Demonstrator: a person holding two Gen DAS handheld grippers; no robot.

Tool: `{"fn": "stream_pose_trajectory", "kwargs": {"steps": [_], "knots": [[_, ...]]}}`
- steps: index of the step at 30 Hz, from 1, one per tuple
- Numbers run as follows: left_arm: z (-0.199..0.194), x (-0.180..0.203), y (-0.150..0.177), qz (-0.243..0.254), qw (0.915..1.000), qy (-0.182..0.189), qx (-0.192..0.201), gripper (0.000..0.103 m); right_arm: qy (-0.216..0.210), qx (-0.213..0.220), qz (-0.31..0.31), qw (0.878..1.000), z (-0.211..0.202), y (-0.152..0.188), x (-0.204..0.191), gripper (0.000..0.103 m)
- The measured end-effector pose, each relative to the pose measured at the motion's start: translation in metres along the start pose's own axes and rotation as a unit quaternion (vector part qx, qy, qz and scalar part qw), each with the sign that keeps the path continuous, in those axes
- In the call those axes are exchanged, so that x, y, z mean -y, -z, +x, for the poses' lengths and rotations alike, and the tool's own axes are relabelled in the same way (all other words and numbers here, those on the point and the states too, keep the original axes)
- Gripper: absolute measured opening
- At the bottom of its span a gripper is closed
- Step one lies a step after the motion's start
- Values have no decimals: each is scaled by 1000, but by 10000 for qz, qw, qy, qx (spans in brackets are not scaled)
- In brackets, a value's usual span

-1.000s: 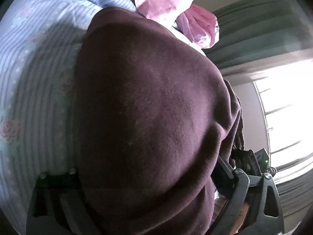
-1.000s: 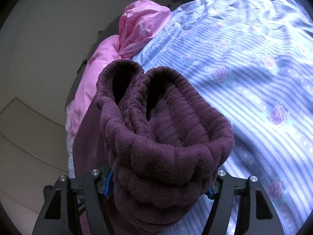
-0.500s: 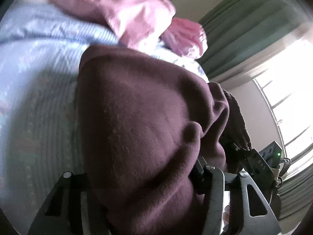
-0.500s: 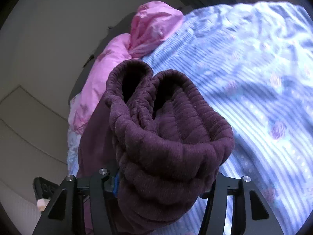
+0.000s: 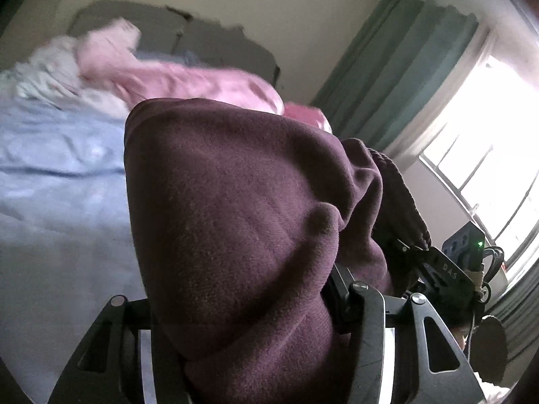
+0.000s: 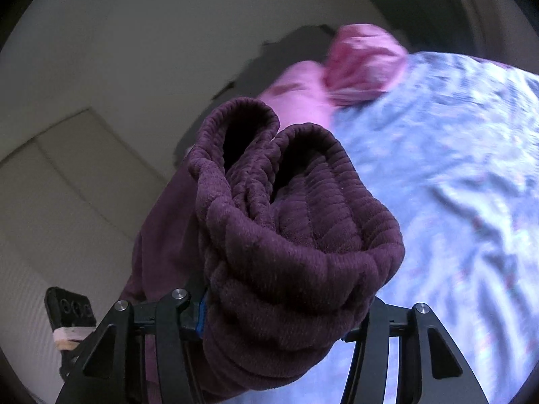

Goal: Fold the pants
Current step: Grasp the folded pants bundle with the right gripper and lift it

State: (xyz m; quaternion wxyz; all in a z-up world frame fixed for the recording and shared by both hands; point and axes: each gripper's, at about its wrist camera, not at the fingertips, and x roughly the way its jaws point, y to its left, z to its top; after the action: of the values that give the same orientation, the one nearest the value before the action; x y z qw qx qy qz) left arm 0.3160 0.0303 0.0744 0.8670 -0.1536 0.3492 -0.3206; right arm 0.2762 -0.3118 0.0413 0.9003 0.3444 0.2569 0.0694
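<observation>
Gripping the maroon pants (image 5: 242, 222) between its jaws, the left gripper (image 5: 256, 346) holds plain fleece, while the right gripper (image 6: 279, 330) clamps the ribbed waistband (image 6: 303, 222) (bunched double); seemingly carrying the fold above the bed (image 6: 454, 175), next laying it flat, edges matched.

Left tool (image 5: 256, 330) clamped on bunched maroon pants (image 5: 242, 222), above a blue-sheeted bed (image 5: 60, 175), pink bedding (image 5: 188, 80) ahead, green curtain (image 5: 397, 67) to its right.
</observation>
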Motion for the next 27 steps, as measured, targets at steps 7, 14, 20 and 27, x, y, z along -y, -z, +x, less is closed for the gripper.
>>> {"fn": "stream_pose_trajectory", "kwargs": {"steps": [7,14,20,27], "knots": [[-146,-73,-11,241,9954,-797,475,52,-774,-161,-291,9964,30,64,-127,54],[-250,-185,-17,376,9825,-1770,446,53,-1514,-645,-365,9857,101,154,-243,54],[-286,-277,-17,86,9757,-2162,330,53,-1701,-1183,-239,9780,166,224,-313,54],[-275,-361,-24,-207,9680,-2502,-22,57,-1527,-1389,-541,9770,202,285,-363,54]]}}
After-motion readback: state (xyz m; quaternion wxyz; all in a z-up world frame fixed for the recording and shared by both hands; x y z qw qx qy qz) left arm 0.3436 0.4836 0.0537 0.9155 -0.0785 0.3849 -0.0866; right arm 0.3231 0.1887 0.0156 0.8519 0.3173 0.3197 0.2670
